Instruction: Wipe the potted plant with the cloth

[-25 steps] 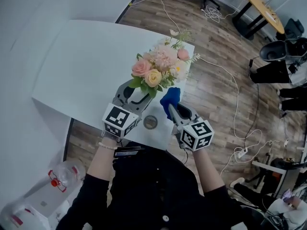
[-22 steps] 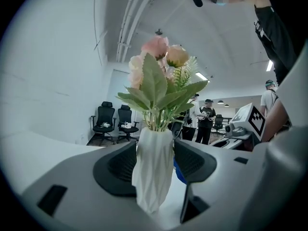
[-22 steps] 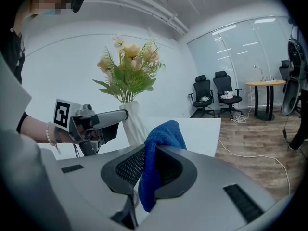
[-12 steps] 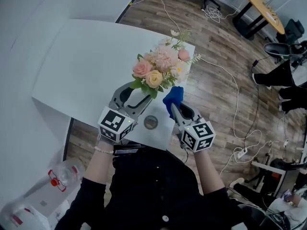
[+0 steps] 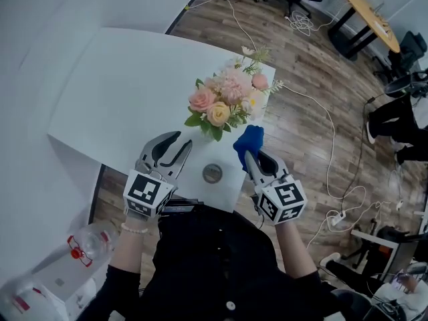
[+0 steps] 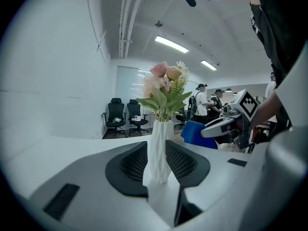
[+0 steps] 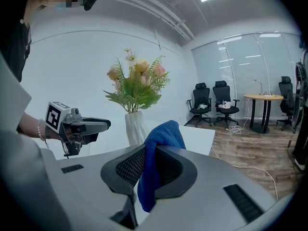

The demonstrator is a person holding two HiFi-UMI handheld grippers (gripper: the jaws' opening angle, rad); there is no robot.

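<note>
The potted plant is a bunch of pink and yellow flowers (image 5: pixel 224 102) in a ribbed white vase (image 6: pixel 159 150) on the white table (image 5: pixel 120 92). My left gripper (image 5: pixel 175 142) sits to the near left of the vase and does not touch it. Its jaws are closing with nothing between the pads, and in the left gripper view the vase stands just beyond the left gripper (image 6: pixel 158 166). My right gripper (image 5: pixel 251 154) is shut on the blue cloth (image 5: pixel 249 139) to the right of the vase. The blue cloth (image 7: pixel 161 143) hangs folded between the jaws of the right gripper (image 7: pixel 149 170).
A round metal disc (image 5: pixel 212 173) is set into the table near its front edge. White cables (image 5: pixel 328 139) trail over the wooden floor on the right. Office chairs (image 7: pixel 211 102) and a round wooden table (image 5: pixel 371 9) stand farther off. Plastic containers (image 5: pixel 87 249) sit at lower left.
The left gripper has drawn back from the vase toward the person and its jaws have narrowed. The right gripper has risen a little with the cloth.
</note>
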